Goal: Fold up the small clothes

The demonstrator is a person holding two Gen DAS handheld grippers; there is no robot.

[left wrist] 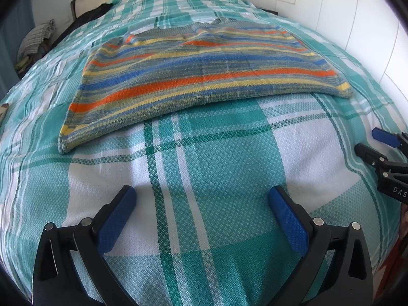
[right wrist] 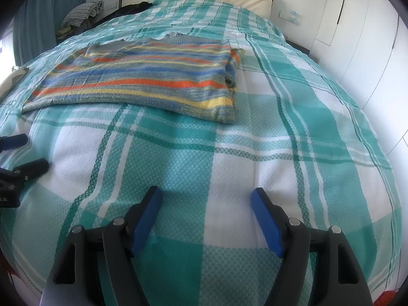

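- One striped sweater (left wrist: 204, 76) is seen, laid flat on the checked bedspread (left wrist: 204, 158), knitted in orange, blue, yellow and grey bands.
- Two grippers are counted: the left gripper (left wrist: 201, 204) and the right gripper (right wrist: 206, 204), both held in front of the sweater, apart from it (blue pads, black arms).
- Both sets of tongs are spread apart, with nothing gripped.
- A tucked-under fold at the sweater's right edge is shown only in the right view.

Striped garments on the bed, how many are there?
1. The striped sweater lies flat mid-bed on the plaid bedspread, ahead of both open hand-held grippers. Others may be hidden in the pile beside the headboard.
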